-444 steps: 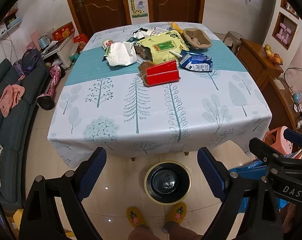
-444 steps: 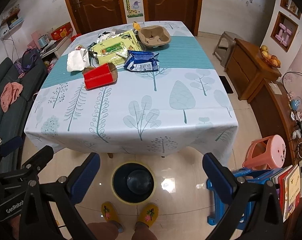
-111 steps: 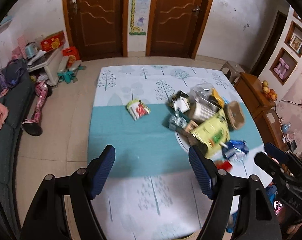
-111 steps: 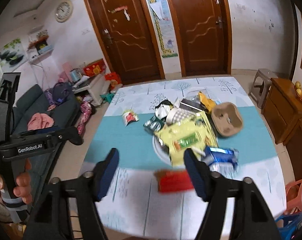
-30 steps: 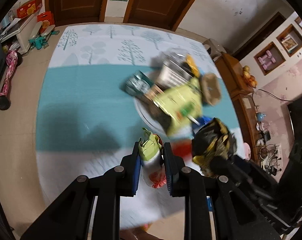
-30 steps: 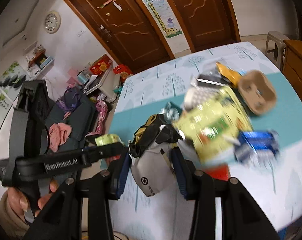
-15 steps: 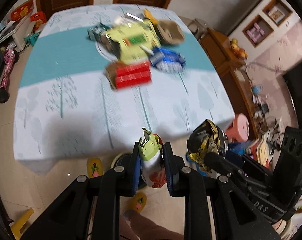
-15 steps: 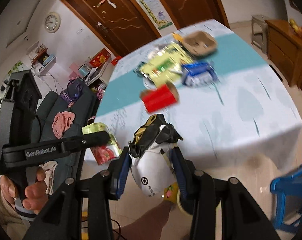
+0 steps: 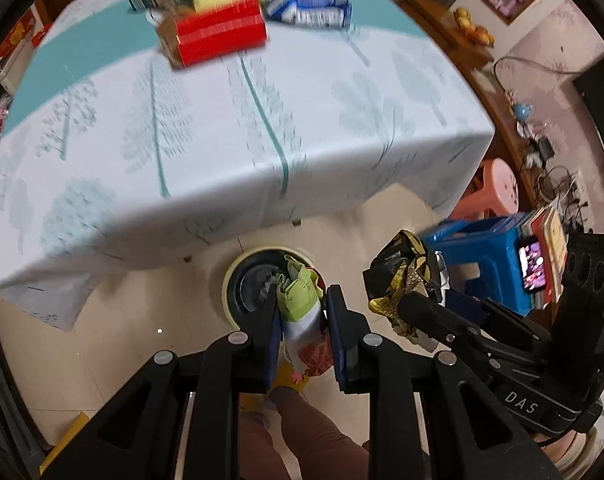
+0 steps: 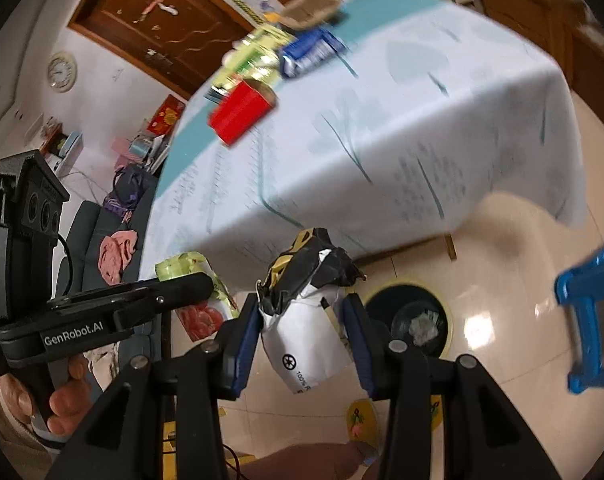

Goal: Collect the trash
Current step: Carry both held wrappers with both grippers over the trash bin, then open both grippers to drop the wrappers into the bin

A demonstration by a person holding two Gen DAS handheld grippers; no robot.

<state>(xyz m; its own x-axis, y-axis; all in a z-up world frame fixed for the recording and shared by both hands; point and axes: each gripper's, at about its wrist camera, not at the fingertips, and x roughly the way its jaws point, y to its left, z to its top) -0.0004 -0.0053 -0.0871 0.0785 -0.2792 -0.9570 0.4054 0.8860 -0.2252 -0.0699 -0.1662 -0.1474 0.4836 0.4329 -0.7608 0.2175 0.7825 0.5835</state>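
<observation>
The step in hand was the drop-off: both tools hung near the trash bin (image 9: 238, 284) that stood on the floor by the table's (image 9: 230, 128) near edge. The left tool (image 9: 302, 312) was clenched on a green and red snack wrapper (image 9: 302, 300), directly over the bin's mouth. The right tool (image 10: 302, 316) gripped a crumpled black and white packet (image 10: 305, 308), just beside the bin rather than above it. More trash, among it a red carton (image 9: 218, 34) and a blue packet (image 9: 309, 6), lay on the table's far side from the bin. The next move likely called for releasing the wrapper, then bringing the right tool over the bin's opening before letting go.
</observation>
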